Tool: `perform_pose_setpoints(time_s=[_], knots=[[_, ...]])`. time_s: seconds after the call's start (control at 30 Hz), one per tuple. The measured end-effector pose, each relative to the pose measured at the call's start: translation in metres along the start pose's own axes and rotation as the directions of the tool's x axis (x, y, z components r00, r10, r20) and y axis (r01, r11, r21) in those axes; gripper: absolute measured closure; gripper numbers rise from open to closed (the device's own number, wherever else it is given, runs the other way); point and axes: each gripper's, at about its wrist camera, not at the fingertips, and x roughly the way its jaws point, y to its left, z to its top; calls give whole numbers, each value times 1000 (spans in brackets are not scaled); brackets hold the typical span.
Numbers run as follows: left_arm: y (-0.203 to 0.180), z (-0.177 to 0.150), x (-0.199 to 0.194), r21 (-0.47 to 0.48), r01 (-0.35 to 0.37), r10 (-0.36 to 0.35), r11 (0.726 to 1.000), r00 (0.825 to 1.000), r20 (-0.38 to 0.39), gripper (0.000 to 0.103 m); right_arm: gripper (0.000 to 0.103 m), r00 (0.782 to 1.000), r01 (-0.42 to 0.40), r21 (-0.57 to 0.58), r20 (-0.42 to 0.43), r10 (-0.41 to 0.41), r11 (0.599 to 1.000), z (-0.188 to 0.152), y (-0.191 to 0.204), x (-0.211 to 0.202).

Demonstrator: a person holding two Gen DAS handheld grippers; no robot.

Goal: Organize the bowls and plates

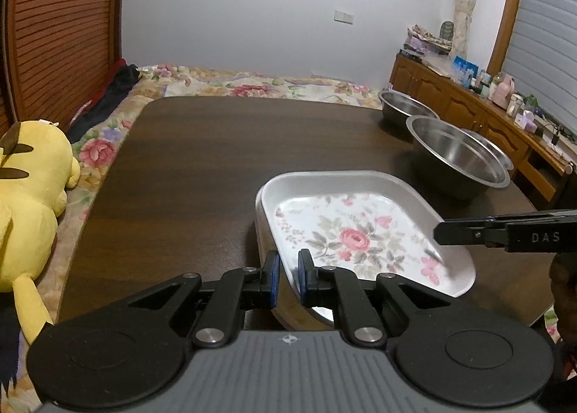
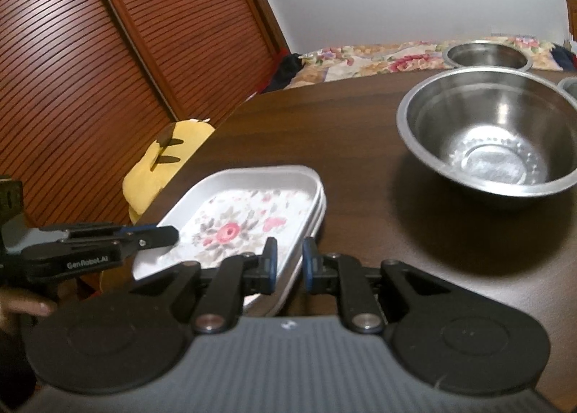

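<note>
Left gripper (image 1: 287, 281): jaws pinching left rim of floral plate (image 1: 360, 232), top of plate stack at table's (image 1: 216, 160) near edge. Right gripper (image 2: 289, 267): jaws pinching plate's right rim. Large steel bowl (image 2: 494, 139) toward right edge; smaller steel bowl (image 2: 487, 54) at far right corner.

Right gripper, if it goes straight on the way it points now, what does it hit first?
Likely the near rim of the stacked floral plates, already between the right gripper fingers. Depth is unclear.
</note>
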Motion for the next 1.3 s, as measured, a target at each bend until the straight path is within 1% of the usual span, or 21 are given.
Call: perform_pose_setpoints(time_s=[0.07, 0.2, 0.33, 0.4, 0.5, 0.6, 0.63, 0.7, 0.77, 0.83, 0.9, 0.93, 1.0, 1.03, 1.17, 1.3], knots=[[0, 1, -1, 4, -26, 26, 1000, 1000, 11, 88, 86, 1000, 0, -3, 8, 0, 1000, 1, -1, -3], [3, 4, -2, -4, -23, 23, 1000, 1000, 18, 88, 86, 1000, 9, -11, 26, -9, 1000, 2, -4, -10], [1, 11, -6, -4, -26, 26, 1000, 999, 40, 79, 86, 997, 41, -29, 66, -39, 999, 5, -9, -21], [-2, 17, -8, 3, -31, 31, 1000, 998, 56, 77, 86, 994, 63, -36, 90, -60, 997, 8, -13, -28], [-8, 28, -8, 15, -27, 26, 1000, 997, 79, 75, 86, 985, 106, -40, 139, -100, 994, 15, -25, -43], [-19, 39, -6, 31, -16, 12, 999, 994, 105, 72, 86, 970, 164, -45, 190, -153, 985, 22, -38, -56], [-23, 42, -5, 37, -10, 6, 999, 994, 112, 70, 84, 964, 183, -42, 205, -171, 982, 23, -44, -60], [-33, 49, -1, 51, 2, -9, 999, 992, 124, 68, 74, 955, 203, -27, 225, -192, 979, 25, -54, -66], [-44, 55, 4, 68, 14, -23, 998, 991, 131, 66, 72, 946, 227, -12, 242, -217, 974, 27, -64, -70], [-56, 60, 9, 85, 32, -43, 996, 989, 140, 60, 69, 935, 253, -1, 257, -244, 967, 29, -73, -72], [-66, 63, 14, 101, 49, -63, 994, 987, 148, 55, 69, 928, 269, 17, 265, -263, 963, 29, -82, -73], [-72, 65, 17, 110, 57, -73, 992, 986, 149, 55, 67, 925, 276, 26, 266, -273, 961, 29, -86, -73], [-82, 68, 23, 125, 70, -88, 990, 985, 149, 53, 63, 919, 291, 42, 265, -291, 956, 28, -93, -71], [-88, 69, 26, 133, 75, -95, 988, 984, 149, 51, 62, 916, 299, 49, 264, -301, 953, 27, -96, -69], [-104, 71, 41, 151, 97, -117, 984, 984, 131, 50, 62, 910, 318, 95, 248, -332, 943, 24, -109, -59], [-113, 71, 54, 136, 109, -123, 985, 987, 99, 50, 62, 908, 314, 146, 242, -341, 938, 20, -122, -53]])
